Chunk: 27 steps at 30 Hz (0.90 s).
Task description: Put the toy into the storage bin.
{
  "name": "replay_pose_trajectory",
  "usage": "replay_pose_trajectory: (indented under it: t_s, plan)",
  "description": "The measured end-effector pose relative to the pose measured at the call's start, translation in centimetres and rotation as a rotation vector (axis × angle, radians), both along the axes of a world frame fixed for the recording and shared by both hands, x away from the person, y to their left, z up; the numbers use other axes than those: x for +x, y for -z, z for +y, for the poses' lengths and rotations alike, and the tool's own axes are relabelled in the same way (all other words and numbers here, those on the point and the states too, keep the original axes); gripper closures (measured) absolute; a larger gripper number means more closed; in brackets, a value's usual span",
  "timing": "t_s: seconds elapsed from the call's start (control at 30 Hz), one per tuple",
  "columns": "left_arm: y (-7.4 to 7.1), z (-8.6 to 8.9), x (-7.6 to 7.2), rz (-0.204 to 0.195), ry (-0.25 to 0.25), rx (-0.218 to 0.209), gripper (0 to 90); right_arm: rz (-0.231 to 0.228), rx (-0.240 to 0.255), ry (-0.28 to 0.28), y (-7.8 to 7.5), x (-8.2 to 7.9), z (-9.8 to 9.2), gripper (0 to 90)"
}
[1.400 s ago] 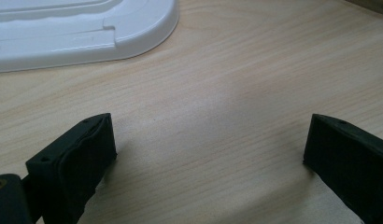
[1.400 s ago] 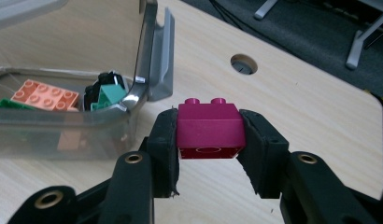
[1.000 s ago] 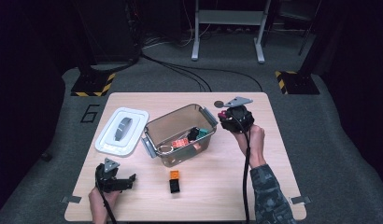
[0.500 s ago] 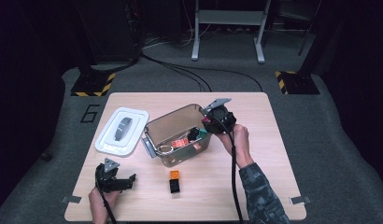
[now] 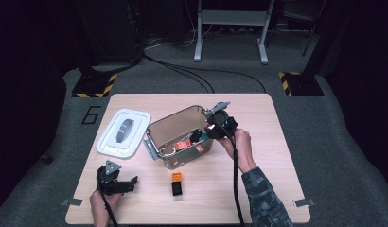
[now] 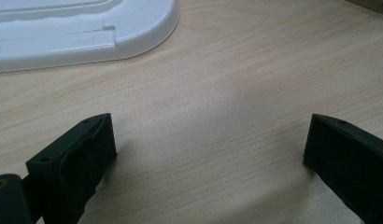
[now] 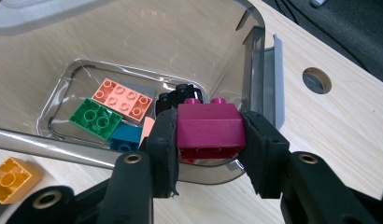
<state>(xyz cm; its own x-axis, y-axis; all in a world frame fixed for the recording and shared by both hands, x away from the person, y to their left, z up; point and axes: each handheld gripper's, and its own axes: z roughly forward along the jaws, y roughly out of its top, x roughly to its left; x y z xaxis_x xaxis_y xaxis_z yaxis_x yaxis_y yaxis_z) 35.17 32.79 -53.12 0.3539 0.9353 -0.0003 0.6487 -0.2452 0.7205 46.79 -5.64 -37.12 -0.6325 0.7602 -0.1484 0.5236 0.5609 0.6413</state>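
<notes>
Over bin's point(image 5: 156, 137) right rim, near table's point(image 5: 277, 189) far right part: right hand-held gripper point(image 7: 209, 135) clamps magenta brick point(image 7: 209, 129), poised above bricks already inside. Step in hand: dropping brick into bin. Next move: ease past rim, open jaws. Left hand-held gripper point(image 6: 206, 149) gapes wide, empty, near front-left edge beside white lid point(image 5: 123, 131). Orange-black brick point(image 5: 177, 183) waits on table.

The table point(image 5: 277, 142) is brightly lit amid dark surroundings; the high view is soft, both gripper views sharper.
</notes>
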Motion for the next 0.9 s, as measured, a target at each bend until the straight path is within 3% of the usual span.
replay_pose_trajectory:
  t_s: [0.3, 0.37, 0.47, 0.5, 0.53, 0.67, 0.9]
  plan:
    - [0.0, 0.0, 0.0, 0.000, 0.000, 0.000, 2.1, 0.006, -0.019, -0.005, 0.5, -0.1, 0.3, 58.1]
    - [0.0, 0.0, 0.0, 0.000, 0.000, 0.000, 2.1, 0.013, -0.030, 0.001, 0.5, -0.2, 0.3, 54.4]
    - [0.0, 0.0, 0.0, 0.000, 0.000, 0.000, 2.1, -0.006, -0.038, 0.001, 0.4, -0.5, 0.3, 38.4]
    - [0.0, 0.0, 0.0, 0.000, 0.000, 0.000, 2.1, -0.006, -0.038, 0.001, 0.4, -0.5, 0.3, 38.4]
    - [0.0, 0.0, 0.0, 0.000, 0.000, 0.000, 2.2, -0.031, -0.022, 0.007, 0.2, -1.0, 0.1, 30.7]
    - [0.0, 0.0, 0.0, -0.001, 0.000, 0.000, 2.1, -0.050, 0.008, -0.004, -0.1, -1.8, -0.4, 20.0]
    - [0.0, 0.0, 0.0, 0.000, 0.000, 0.000, 2.1, -0.057, 0.068, -0.017, 0.4, -3.4, -0.9, 15.3]
